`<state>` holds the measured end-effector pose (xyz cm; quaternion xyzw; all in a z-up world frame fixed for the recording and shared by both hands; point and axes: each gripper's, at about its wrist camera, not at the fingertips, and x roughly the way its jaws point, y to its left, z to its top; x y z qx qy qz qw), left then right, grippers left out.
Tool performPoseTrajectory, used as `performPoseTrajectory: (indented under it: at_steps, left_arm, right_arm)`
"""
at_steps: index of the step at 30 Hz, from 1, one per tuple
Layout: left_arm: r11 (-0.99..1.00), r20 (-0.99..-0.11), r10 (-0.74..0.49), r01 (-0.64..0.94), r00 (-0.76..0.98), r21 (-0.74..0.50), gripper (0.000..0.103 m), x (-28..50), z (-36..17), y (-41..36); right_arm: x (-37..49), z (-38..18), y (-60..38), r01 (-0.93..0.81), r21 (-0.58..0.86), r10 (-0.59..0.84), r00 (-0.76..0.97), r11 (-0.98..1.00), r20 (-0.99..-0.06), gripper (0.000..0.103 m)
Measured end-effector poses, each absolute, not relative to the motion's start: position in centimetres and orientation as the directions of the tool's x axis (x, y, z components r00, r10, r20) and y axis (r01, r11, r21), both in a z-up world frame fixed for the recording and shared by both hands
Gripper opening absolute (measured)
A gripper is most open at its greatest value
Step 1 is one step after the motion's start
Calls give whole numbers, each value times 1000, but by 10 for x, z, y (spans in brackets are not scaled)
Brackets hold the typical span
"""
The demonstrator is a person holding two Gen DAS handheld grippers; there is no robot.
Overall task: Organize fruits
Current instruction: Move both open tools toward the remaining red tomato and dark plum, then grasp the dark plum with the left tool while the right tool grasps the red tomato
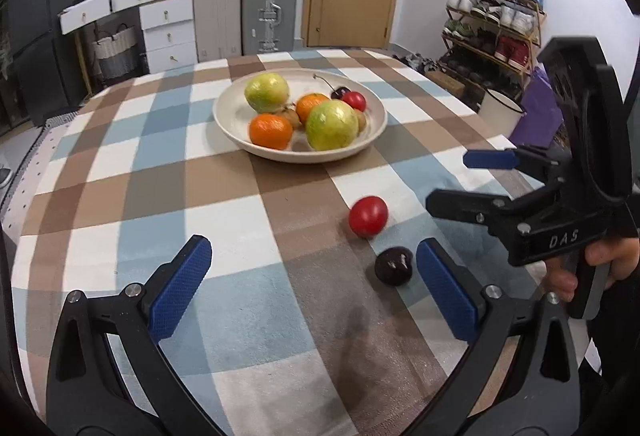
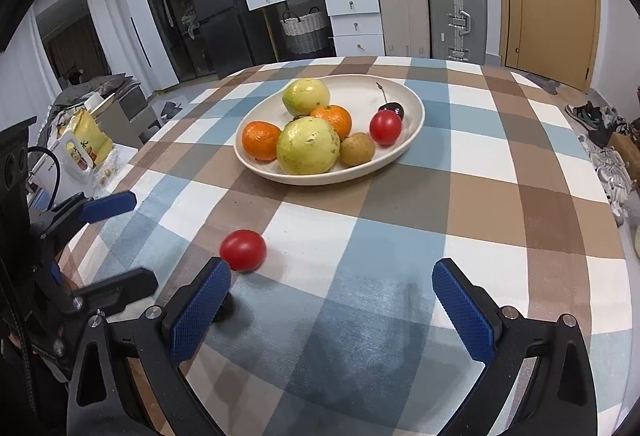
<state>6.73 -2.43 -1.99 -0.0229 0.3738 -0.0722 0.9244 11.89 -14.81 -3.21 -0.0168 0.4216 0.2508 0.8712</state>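
Note:
A cream plate at the table's middle holds two green guavas, two oranges, a small tomato, a stemmed cherry and small brown fruits. On the cloth nearer to me lie a loose red tomato and a dark cherry. My left gripper is open, and the cherry sits just inside its right finger. My right gripper is open too, with the tomato just past its left fingertip. That finger hides most of the cherry in the right wrist view.
A blue, brown and white checked cloth covers the round table. Behind it stand suitcases, white drawers and a door. A shoe rack is at the right. A hand holds the right gripper.

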Motion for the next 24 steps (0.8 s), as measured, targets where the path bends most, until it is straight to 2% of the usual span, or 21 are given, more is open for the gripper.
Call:
performPoseTrajectory:
  at_steps: [9,11,15,17,20,24]
  left_arm:
    - [976,-743,-212,169,635,-134,102,78,-41,-42]
    - [976,-754,-212,171,622,-134,98,82,-44,-46]
    - [970,-774,-238,181,587,-161,83,88,-52,-53]
    - [970,-775,-235,190,586,-150,80,88,-53,-56]
    - [963,-770,-259,216,583,-160,71,86,-53,-60]
    - [957,-765,-278,238,581,-167,48,85,-52,-63]
  right_arm:
    - [122,-42,-152,-440,191,412,488,878,-770,103]
    - [122,-42,-150,-446,188,414,487,875,-769,103]
    - [124,-43,-150,-440,183,405,486,879,-774,103]
    - [124,-44,-149,-439,188,407,484,879,-775,103]
    - [125,-45,-150,-436,185,403,483,880,-777,103]
    - [125,-45,-151,-433,184,400,484,882,-779,102]
